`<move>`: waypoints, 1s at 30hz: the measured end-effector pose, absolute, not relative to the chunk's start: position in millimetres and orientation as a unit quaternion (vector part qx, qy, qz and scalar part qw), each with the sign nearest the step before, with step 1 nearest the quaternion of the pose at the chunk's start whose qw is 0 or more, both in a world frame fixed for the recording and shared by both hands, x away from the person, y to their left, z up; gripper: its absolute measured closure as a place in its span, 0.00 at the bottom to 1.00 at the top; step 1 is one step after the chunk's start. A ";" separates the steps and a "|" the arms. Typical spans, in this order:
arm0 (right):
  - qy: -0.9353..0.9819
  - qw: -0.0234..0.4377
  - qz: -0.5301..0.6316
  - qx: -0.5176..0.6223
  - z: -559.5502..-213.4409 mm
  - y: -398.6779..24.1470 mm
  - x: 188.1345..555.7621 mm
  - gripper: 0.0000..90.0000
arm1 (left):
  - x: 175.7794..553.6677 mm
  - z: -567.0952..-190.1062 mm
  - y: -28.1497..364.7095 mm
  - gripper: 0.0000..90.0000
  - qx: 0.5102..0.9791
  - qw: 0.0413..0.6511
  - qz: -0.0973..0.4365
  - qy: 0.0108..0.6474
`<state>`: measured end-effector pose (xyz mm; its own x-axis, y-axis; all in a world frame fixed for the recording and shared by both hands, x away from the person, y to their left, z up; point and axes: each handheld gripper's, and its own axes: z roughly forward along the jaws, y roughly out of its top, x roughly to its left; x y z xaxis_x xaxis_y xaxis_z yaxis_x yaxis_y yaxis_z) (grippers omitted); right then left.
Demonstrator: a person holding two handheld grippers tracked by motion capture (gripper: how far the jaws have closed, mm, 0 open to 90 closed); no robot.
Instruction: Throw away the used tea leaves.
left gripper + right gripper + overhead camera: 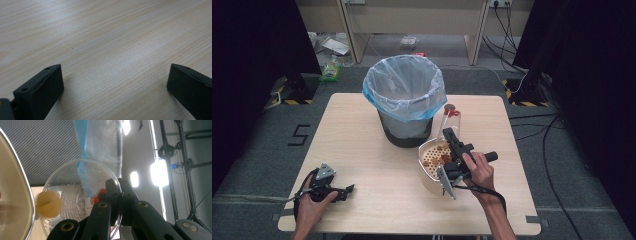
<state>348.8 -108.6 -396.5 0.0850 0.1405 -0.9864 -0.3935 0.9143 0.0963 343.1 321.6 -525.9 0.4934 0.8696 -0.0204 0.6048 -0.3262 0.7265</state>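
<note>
A pale wooden table (pixel 362 150) seen from above, with a person's forearms coming in from the near edge. At the far middle stands a dark bin (pixel 404 100) lined with a light blue bag. Just to its right and nearer sits a cream strainer bowl (pixel 432 160) holding brown food scraps (pixel 443 152), and beside it, touching or nearly so, a clear glass jar (pixel 451 120).

The right gripper (pixel 451 137) is held low and tipped upward, its jaws pinched on the rim of the jar (pixel 82 197), which looks nearly empty apart from something small and red inside. The left gripper (pixel 347 190) rests at the near left corner, well apart from everything, jaws spread wide over bare wood.

The job seems early: the scraps are still in the strainer bowl, and nothing visibly lies in the bin. Lifting and emptying remain.
</note>
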 end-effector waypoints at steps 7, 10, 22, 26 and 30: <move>0.681 0.702 0.205 -0.051 -391.6 -111.6 355.9 0.98 | 343.0 -525.9 321.6 0.00 0.792 0.346 0.191 0.466; 0.716 0.637 0.281 0.053 -377.8 -123.0 365.1 0.98 | 343.0 -525.8 321.6 0.00 0.792 0.346 0.192 0.466; 0.732 0.488 0.412 0.239 -365.4 -158.5 399.1 0.98 | 343.0 -525.8 321.7 0.00 0.792 0.346 0.191 0.466; 0.725 0.452 0.439 0.279 -360.6 -170.0 408.4 0.98 | 343.1 -525.9 321.7 0.00 0.792 0.346 0.191 0.466; 0.720 0.431 0.453 0.301 -351.2 -178.1 414.3 0.98 | 343.3 -525.8 321.9 0.00 0.792 0.346 0.189 0.466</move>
<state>414.3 -178.1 -351.2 -0.4479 0.8237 -0.3476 0.0430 0.4082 0.9119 343.3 321.9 -525.8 0.4938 0.8693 -0.0229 0.6068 -0.3256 0.7251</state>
